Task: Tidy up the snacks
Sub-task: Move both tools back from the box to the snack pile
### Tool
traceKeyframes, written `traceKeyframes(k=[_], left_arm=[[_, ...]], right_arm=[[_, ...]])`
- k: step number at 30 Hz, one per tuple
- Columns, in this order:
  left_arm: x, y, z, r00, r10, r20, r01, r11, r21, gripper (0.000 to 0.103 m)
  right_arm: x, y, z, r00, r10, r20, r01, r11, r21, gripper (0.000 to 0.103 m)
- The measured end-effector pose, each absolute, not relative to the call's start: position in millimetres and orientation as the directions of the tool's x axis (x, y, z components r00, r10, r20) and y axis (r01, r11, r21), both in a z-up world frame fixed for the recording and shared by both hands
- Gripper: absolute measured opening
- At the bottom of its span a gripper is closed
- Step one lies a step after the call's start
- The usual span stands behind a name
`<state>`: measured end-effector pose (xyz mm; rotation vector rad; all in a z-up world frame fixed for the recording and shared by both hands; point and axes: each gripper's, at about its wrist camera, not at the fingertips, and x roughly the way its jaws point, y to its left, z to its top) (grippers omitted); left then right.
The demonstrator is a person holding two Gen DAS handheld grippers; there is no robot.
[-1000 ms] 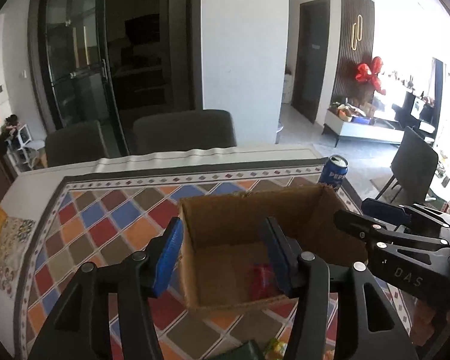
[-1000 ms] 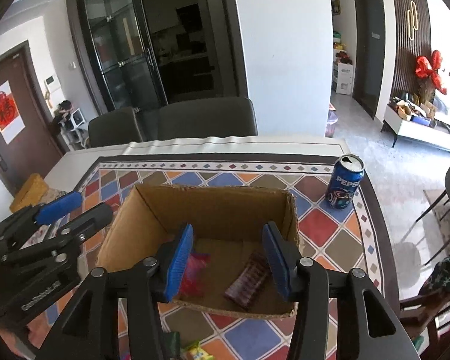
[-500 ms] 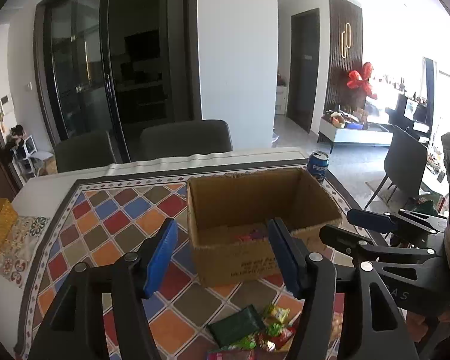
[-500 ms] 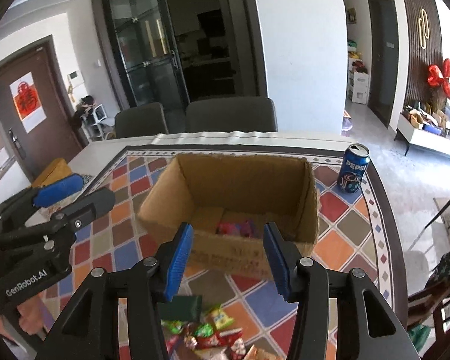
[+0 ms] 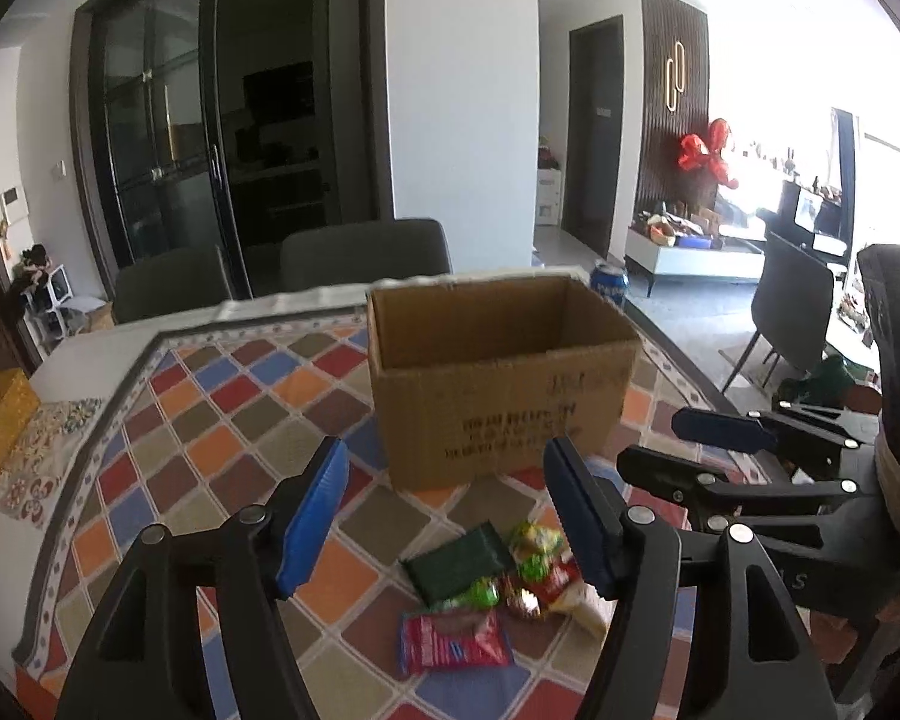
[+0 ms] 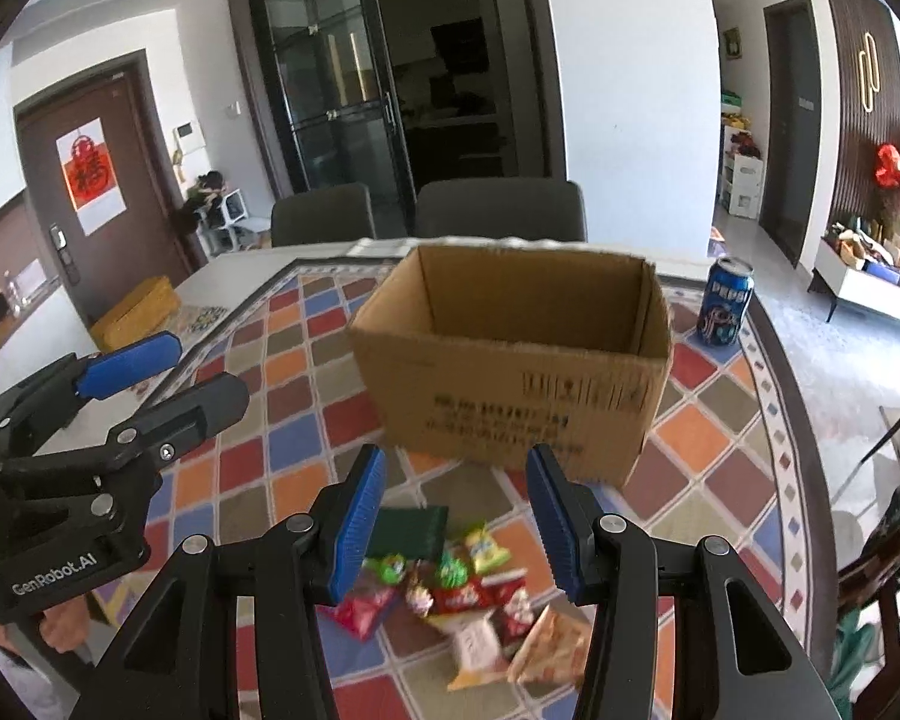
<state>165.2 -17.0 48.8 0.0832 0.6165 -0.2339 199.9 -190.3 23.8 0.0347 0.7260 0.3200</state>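
Nearest to me, my left gripper (image 5: pixel 444 510) stands well open with nothing between its pads; its jaws have just been opening wider, which I judge to be preparation for a pick. My right gripper (image 6: pixel 456 516) is held at a moderate gap, also empty. Both point down at a slant toward the same spot on the table.

That spot is the snack pile (image 6: pixel 468 588), loose on the checked tablecloth (image 5: pixel 228 420) just in front of both grippers. In the left view the dark green packet (image 5: pixel 459 561) lies at the near-left edge of the pile, a red packet (image 5: pixel 453 642) closest to me, and small green and yellow wrappers (image 5: pixel 534 540) to the right. In the right view further pale and orange packets (image 6: pixel 546 642) lie at the near-right side. The pieces overlap, so I would take an edge item first, not one from the middle.

Behind the pile stands the cardboard box (image 5: pixel 498 384), open-topped, its printed front wall facing me. From these angles I cannot see its floor, so I cannot tell what it contains. Its position just beyond the pile keeps each transfer short, and I judge it to be the destination.

Further back, a blue drink can (image 6: pixel 725 303) stands upright to the right of the box, apart from it. Two grey chairs (image 6: pixel 498 210) sit at the far table edge.
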Motion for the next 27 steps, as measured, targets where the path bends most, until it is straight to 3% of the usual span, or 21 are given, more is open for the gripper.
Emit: traceKeyframes(k=[15, 27], left_arm=[[132.4, -12.3, -15.1, 0.686, -0.209, -0.697, 0.242, 0.969, -0.053, 0.070], [113.2, -7.4, -49.5, 0.712, -0.177, -0.679, 0.216, 0.976, -0.028, 0.076]], right_arm=[[161.2, -184.4, -32.8, 0.603, 0.299, -0.739, -0.276, 0.948, 0.159, 0.050], [136.9, -179.2, -62.3, 0.621, 0.237, -0.747, -0.266, 0.960, 0.083, 0.050]])
